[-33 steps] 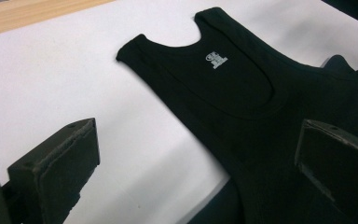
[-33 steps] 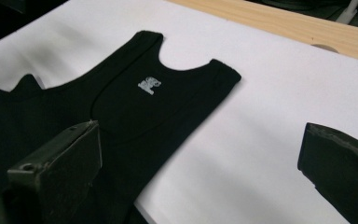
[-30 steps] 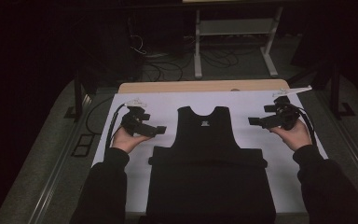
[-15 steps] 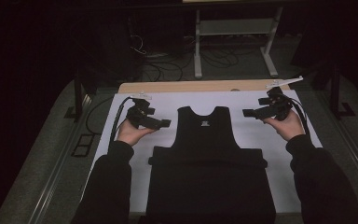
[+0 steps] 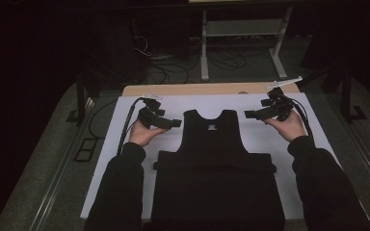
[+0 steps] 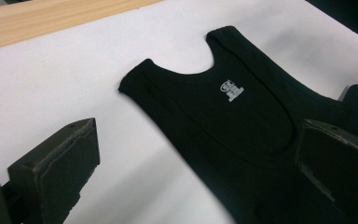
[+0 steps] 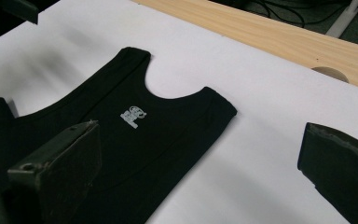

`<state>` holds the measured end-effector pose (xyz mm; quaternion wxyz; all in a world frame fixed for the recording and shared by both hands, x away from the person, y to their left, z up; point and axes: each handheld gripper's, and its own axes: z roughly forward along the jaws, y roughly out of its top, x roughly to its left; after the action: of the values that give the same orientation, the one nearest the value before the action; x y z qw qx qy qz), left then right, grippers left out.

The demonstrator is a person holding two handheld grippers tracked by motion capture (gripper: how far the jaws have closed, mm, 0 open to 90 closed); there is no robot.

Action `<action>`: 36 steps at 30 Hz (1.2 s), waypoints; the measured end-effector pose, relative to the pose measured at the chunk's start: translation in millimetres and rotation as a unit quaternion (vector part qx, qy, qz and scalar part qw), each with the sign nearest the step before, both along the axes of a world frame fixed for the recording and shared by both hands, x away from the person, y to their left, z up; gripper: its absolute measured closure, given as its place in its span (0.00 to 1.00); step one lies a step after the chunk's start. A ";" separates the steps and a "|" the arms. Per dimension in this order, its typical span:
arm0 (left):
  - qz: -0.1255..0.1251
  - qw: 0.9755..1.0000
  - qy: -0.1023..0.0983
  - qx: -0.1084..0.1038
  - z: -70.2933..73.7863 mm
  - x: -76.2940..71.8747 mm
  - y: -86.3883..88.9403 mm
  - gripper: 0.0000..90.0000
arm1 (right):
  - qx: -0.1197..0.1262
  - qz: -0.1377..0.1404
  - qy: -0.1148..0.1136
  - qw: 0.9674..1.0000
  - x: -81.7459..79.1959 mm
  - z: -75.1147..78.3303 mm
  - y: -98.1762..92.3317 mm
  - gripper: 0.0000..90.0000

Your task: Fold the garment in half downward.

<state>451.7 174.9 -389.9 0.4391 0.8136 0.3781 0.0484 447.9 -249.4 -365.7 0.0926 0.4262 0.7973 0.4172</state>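
Forearms enter from near edge, sleeves dark, palms up. Left gripper (image 5: 173, 123) held beside tank top's left strap, jaws pointing inward, spread wide, nothing between them. Right gripper (image 5: 250, 114) beside right strap, mirrored, jaws equally wide apart, empty. Black tank top (image 5: 214, 163) lies flat at centre of white sheet (image 5: 168, 103), neckline farthest, small white label (image 6: 231, 89) below neckline, lower part folded. Wooden table edge (image 5: 192, 89) beyond.
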 end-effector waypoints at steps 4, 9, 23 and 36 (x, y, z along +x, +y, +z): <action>0.005 1.000 0.004 -0.002 -5.4 5.0 -4.0 0.00 | 0.005 -0.005 0.003 1.000 4.9 -5.9 0.8 0.00; 0.014 1.000 0.007 -0.006 -12.4 9.4 -7.6 0.00 | 0.002 -0.010 0.013 1.000 10.4 -16.0 3.4 0.00; 0.012 0.999 0.032 -0.007 -34.6 15.6 -16.9 0.00 | -0.002 -0.012 0.037 0.999 19.9 -38.6 13.3 0.00; -0.003 0.999 0.048 0.000 -52.7 17.5 -29.1 0.00 | -0.009 0.002 0.064 0.998 21.0 -63.9 24.0 0.00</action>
<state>469.3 145.9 -442.5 0.4208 0.8159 0.3964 0.0078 468.9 -225.4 -429.6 0.0447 0.4498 0.8062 0.3819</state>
